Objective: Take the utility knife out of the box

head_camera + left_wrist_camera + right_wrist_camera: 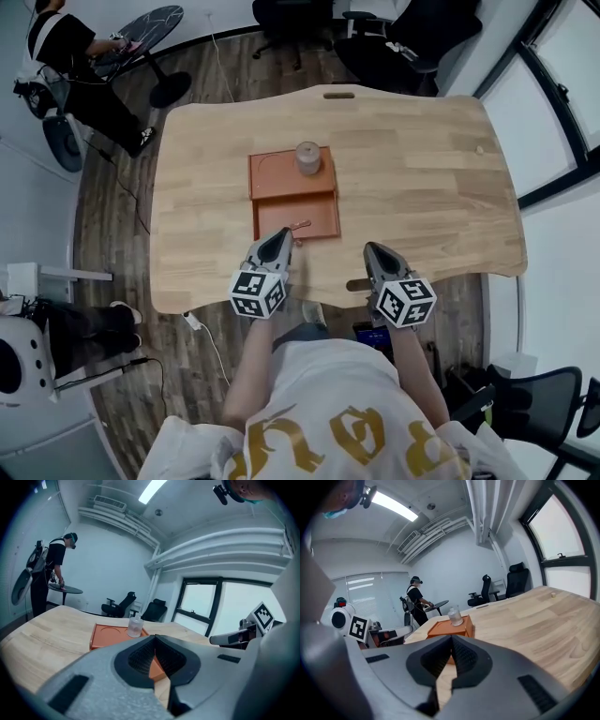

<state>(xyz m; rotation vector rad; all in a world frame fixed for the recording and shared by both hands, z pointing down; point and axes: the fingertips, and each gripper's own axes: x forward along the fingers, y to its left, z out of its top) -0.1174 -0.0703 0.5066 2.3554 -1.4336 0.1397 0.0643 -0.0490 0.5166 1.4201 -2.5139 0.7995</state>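
An orange box [281, 173] lies in the middle of the wooden table [422, 197], with a clear bottle [307, 157] standing in its far part. A thin brownish piece [299, 225] pokes out at the box's near edge; I cannot tell if it is the utility knife. My left gripper [281, 232] is shut and empty, its tip just short of the box's near edge. My right gripper [370, 247] is shut and empty, to the right of the box over bare wood. The left gripper view shows the box [108, 634] and bottle [135, 626] ahead of the jaws.
A person [75, 56] stands at a small round table [150, 28] past the far left corner. Office chairs [412, 37] stand beyond the far edge. A small pale object [480, 149] lies far right on the table. Windows run along the right.
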